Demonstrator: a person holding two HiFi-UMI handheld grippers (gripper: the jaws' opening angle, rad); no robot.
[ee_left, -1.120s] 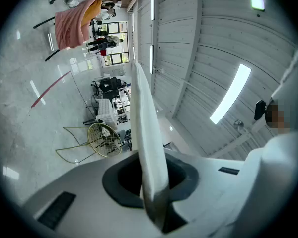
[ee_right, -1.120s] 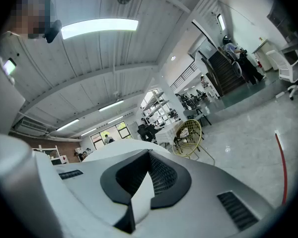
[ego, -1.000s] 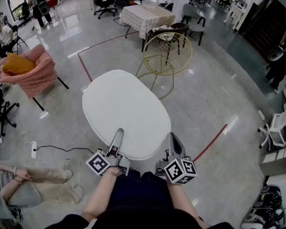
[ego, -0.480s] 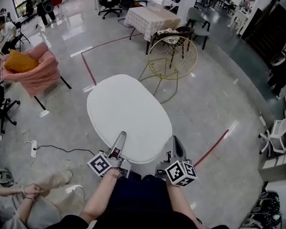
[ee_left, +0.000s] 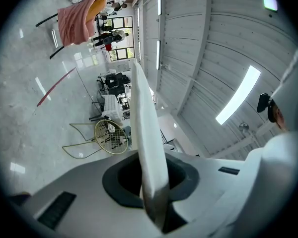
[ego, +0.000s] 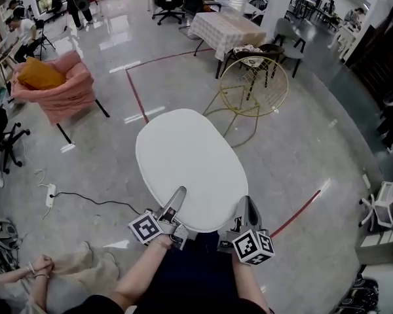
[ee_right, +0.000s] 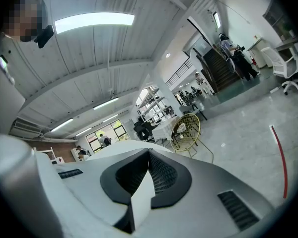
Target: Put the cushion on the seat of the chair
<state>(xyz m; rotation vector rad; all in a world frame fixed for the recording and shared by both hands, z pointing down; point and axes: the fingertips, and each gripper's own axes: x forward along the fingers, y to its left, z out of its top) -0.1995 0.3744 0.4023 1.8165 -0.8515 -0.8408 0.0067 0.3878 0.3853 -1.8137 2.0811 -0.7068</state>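
Note:
A white oval cushion (ego: 188, 165) is held flat in front of me, above the floor. My left gripper (ego: 177, 199) is shut on its near left edge, and in the left gripper view the cushion (ee_left: 145, 133) runs edge-on between the jaws. My right gripper (ego: 247, 207) is shut on the near right edge; the right gripper view shows the cushion's white edge (ee_right: 141, 201) pinched between the black pads. A gold wire chair (ego: 252, 82) with a round mesh back stands just beyond the cushion, its seat partly hidden behind it.
A pink armchair (ego: 59, 91) with an orange pillow (ego: 38, 74) stands far left. Behind the gold chair is a table with a checked cloth (ego: 226, 30). Red tape lines (ego: 136, 91) mark the floor. A person sits on the floor (ego: 39, 273) at lower left.
The view has shifted: cushion and both grippers sit further right and lower in the picture, and the gold chair appears further right. Both grips stay the same.

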